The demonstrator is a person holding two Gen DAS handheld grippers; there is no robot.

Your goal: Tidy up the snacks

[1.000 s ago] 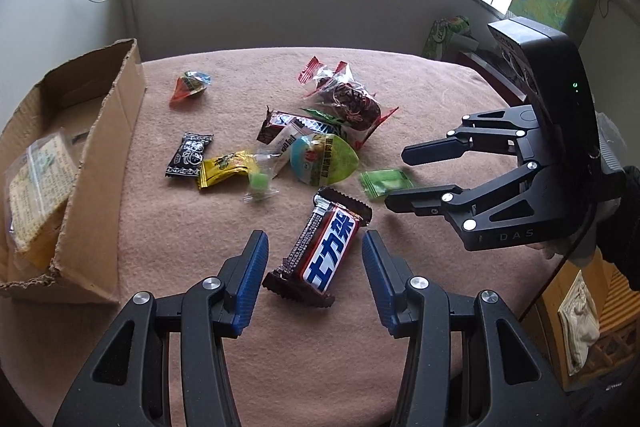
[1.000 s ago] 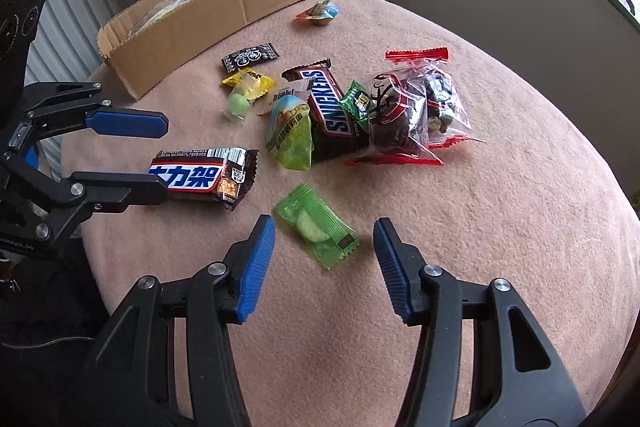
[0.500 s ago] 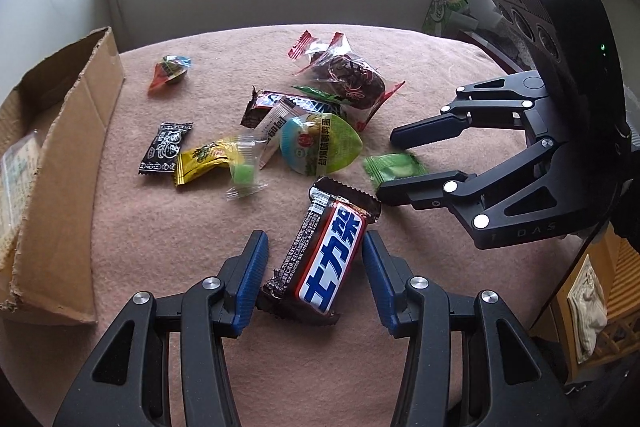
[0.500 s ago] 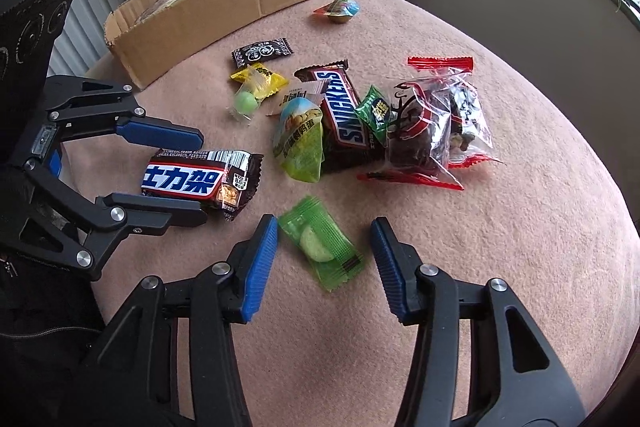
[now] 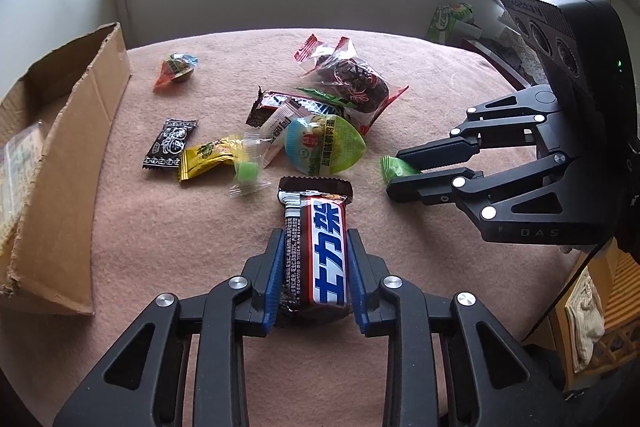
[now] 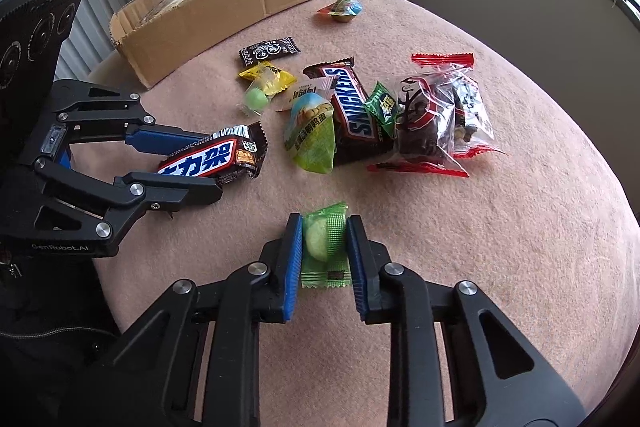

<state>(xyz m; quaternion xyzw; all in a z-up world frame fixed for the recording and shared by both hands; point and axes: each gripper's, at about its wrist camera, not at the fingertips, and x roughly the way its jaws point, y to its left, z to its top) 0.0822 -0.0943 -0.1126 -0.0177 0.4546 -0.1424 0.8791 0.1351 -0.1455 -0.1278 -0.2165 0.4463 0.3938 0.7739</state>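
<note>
- Two tools in view, each clenched on one snack, both low over the round counter [image 6: 500,267] under its pink felt-like cloth.
- Left tool [image 5: 316,275]: blue pads closing, pressed on both long sides of the brown chocolate bar with a red, white and blue label [image 5: 316,251]; the bar's far end sticks out past the fingertips and lies on the cloth.
- Right tool [image 6: 325,247]: blue pads clamped on the small translucent green sachet holding a pale round sweet [image 6: 325,243]; sachet pinched narrow between them.
- Just beyond the two tools, a loose pile: oval blue-green foil pouch [image 5: 324,145], brown Snickers bar [image 6: 352,107], clear red-edged bag of dark pieces [image 6: 436,119], small dark-green packet [image 6: 382,105], all touching or overlapping.
- Left of the pile in the left wrist view: yellow wrapper [image 5: 208,161], clear wrapper with a green cube [image 5: 248,171], black printed sachet [image 5: 170,143].
- Farther off, alone: small cup-shaped jelly with colourful lid [image 5: 178,67].
- Open brown cardboard box [image 6: 224,15] at the counter's edge, with some clear-wrapped contents inside.
</note>
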